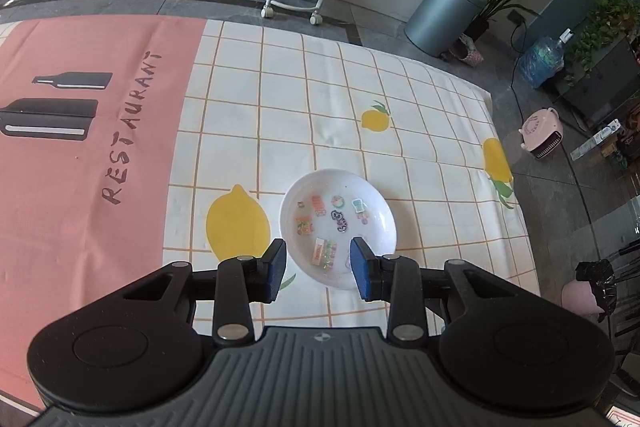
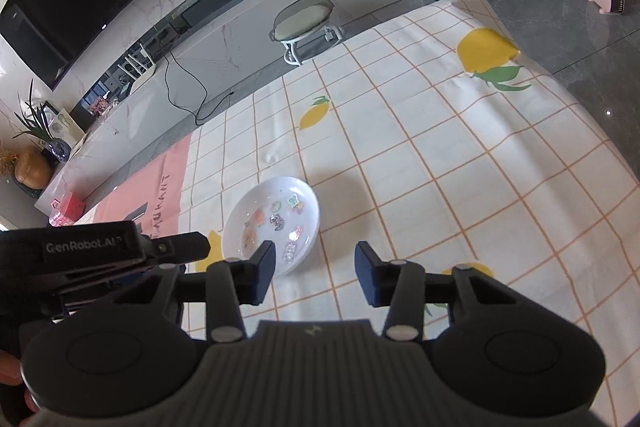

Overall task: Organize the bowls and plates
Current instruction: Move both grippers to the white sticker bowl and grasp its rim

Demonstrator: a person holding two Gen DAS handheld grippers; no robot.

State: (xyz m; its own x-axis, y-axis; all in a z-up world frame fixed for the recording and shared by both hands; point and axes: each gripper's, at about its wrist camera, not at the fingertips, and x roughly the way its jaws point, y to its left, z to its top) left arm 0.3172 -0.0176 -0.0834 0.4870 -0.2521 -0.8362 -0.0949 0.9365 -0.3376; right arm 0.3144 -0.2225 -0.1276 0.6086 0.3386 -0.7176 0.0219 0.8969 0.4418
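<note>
Barely begun, by the look of it. Only one white plate (image 1: 338,227) with small stickers in view, on the checked cloth (image 1: 420,131), near edge. Left gripper (image 1: 318,269) spread wide just above its near rim; right gripper (image 2: 315,277) likewise spread, gripping nothing.

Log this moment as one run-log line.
left gripper: open, above near rim | right gripper: open, empty | white bowl: on checked cloth, ungripped
</note>
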